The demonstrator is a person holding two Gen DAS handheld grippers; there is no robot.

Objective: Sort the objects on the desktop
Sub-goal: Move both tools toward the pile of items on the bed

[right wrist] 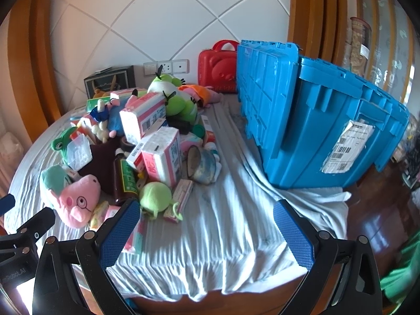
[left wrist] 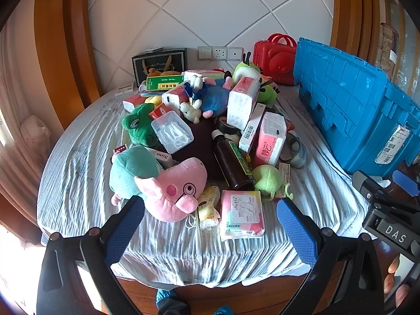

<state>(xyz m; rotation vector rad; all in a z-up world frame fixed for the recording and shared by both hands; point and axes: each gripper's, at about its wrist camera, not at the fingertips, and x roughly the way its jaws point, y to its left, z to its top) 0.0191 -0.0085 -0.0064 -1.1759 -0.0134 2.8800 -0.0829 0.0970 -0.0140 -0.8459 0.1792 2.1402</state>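
**Left wrist view: both tongs wide and empty over an unsorted heap**

Left wrist view looks straight down the heap: the left tongs [left wrist: 210,225] stand fully spread with nothing between the pads, poised over the near edge of the desk [left wrist: 73,178], which is draped in a wrinkled cloth. Closest to them lie the pink pig plush [left wrist: 176,191] and the Kotex pack [left wrist: 241,214], with the dark bottle [left wrist: 232,162] just behind; I'd guess these near pieces are the easy first picks. Nothing looks sorted yet, everything sits piled together mid-desk.

Over on the right wrist view, the right tongs [right wrist: 207,233] are equally wide and hold nothing, hanging over bare cloth. That camera shows what the other only clips: the blue crate [right wrist: 315,120] in full, lid flap raised, standing well apart from the heap, probably the destination. It also catches the tape roll [right wrist: 203,165] end-on. The clear plastic box [left wrist: 172,132] reads better from the left
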